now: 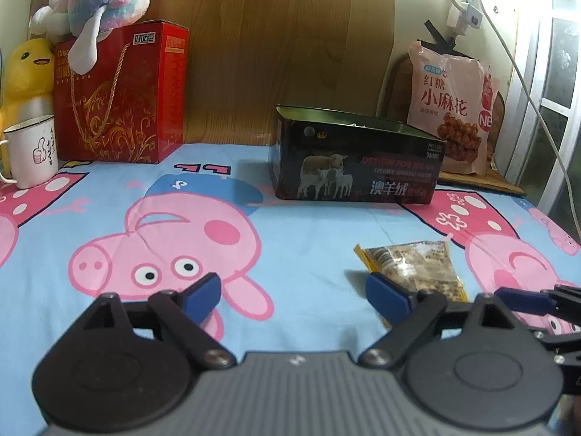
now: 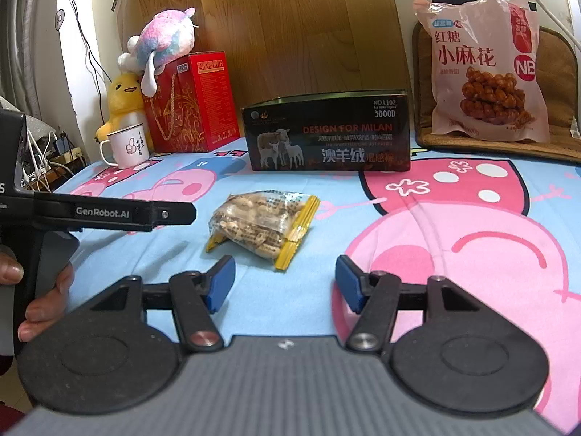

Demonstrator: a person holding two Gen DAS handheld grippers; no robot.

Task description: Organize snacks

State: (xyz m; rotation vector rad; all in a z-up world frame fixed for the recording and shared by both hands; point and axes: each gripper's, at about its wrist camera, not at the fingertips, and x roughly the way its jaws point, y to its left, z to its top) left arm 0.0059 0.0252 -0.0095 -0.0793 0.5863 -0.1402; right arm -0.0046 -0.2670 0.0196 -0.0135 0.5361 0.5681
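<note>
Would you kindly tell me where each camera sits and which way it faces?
Left wrist: sits on the left claw, looking forward and slightly down over the cartoon bedsheet toward the black box; its own open fingers show, plus the right claw's tip at right.
Right wrist: sits on the right claw, facing the snack packet and black box; the left claw and the hand holding it show at left.
Shared: packet, box, red carton, mug, pink snack bag.

- Snack packet (image 2: pixel 261 227) lies on the bedsheet (image 2: pixel 417 254), in front of the open box (image 2: pixel 326 138).
- Gift box (image 2: pixel 196 105) stands left of the open box; plush toy (image 2: pixel 165 41) on top.
- Mug (image 2: pixel 127 145) before duck toy (image 2: pixel 121 101), far left.
- Large snack bag (image 2: pixel 483 69) stands right, apparently leaning on the wall.
</note>
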